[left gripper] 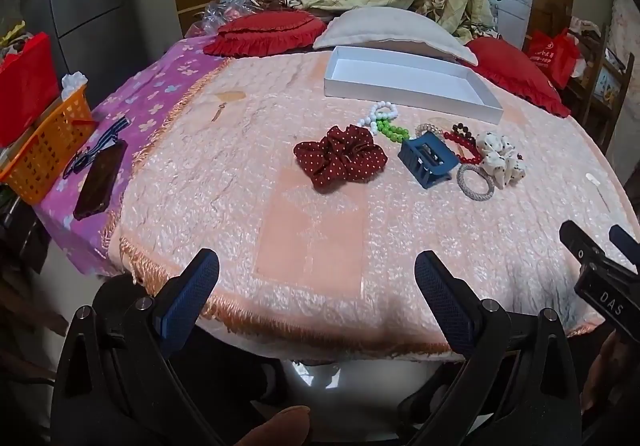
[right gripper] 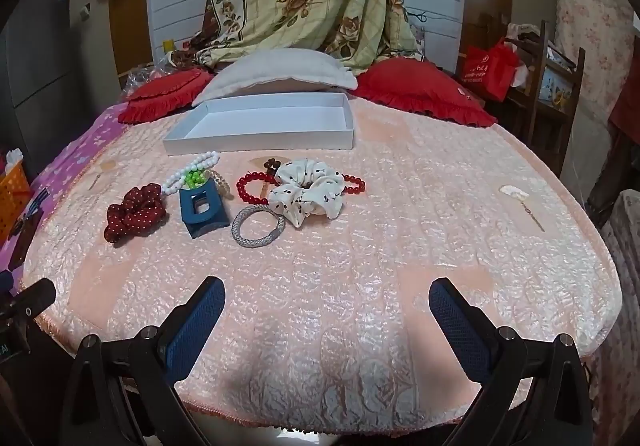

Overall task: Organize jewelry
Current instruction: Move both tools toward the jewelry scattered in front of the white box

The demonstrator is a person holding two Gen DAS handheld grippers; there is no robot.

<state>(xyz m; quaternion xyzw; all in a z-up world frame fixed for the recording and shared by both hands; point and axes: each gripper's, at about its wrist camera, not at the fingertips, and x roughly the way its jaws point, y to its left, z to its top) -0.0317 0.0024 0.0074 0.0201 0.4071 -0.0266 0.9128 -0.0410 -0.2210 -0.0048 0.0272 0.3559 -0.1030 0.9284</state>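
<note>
White box (right gripper: 256, 122) sits empty toward the bed's head; our left gripper (left gripper: 316, 298) and right gripper (right gripper: 326, 320) hover wide open, empty, at the foot edge; we take the silver bangle (right gripper: 258, 226) first, pinching its rim.

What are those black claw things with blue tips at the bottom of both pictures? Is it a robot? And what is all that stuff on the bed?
It is no robot. A person holds a two-finger grabber in each hand, and each grabber carries a camera that looks out along its fingers. One picture comes from the left gripper, the other from the right gripper, so both show the same bed from slightly different spots. Both stand wide open and hold nothing.

On the pink bedspread lie a dark red dotted scrunchie, a white spotted scrunchie, a blue hair claw, a silver bangle and bead bracelets in white, green and red. Behind them sits an empty white box, probably where they will go.
</note>
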